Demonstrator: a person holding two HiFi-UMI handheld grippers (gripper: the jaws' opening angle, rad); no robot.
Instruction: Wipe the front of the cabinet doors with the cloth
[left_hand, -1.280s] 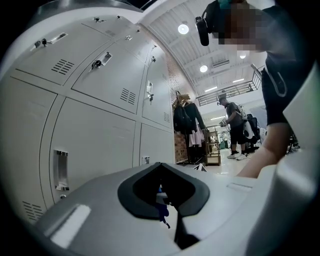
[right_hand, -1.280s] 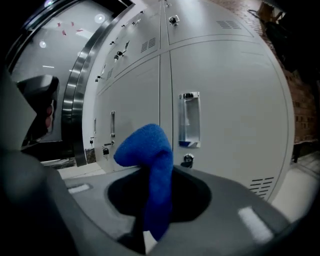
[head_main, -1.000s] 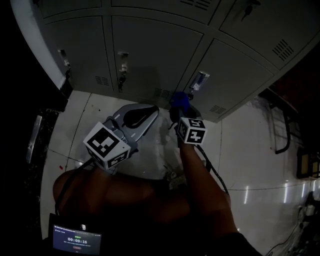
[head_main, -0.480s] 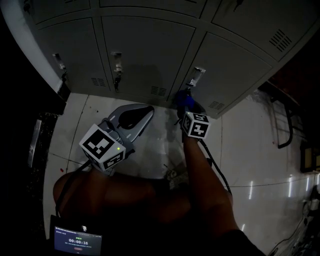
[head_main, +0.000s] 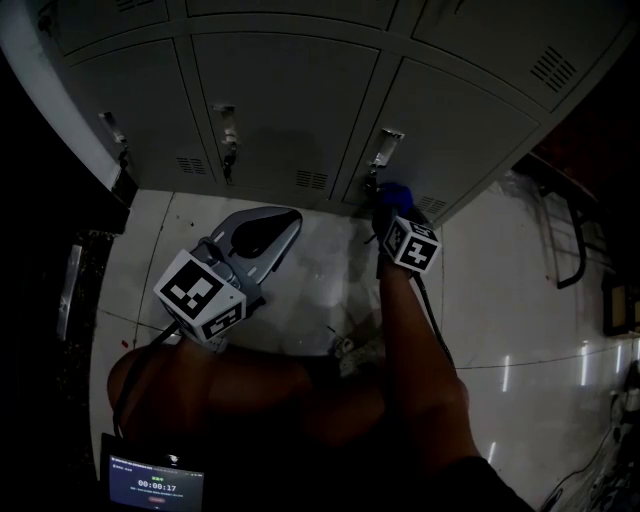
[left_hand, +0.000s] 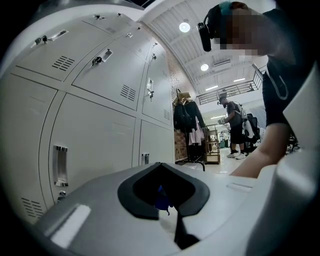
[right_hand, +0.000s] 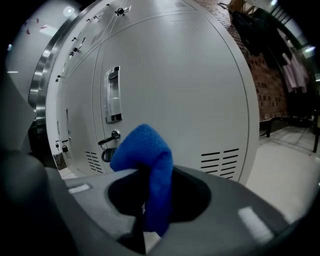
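Note:
The blue cloth bulges out of my right gripper, which is shut on it. It is held low at the grey cabinet door, just below that door's recessed handle and keyed lock; I cannot tell if the cloth touches the door. My left gripper hangs over the floor in front of the middle door, shut with nothing in it.
Vent slots sit low on the door at the right. More cabinet doors run along the row. The glossy tiled floor spreads to the right. A person stands far down the hall by a clothes rack.
My right gripper has carried the cloth to the right and closer to the cabinet, from the door seam to under the right door's handle. The left gripper has hardly moved.

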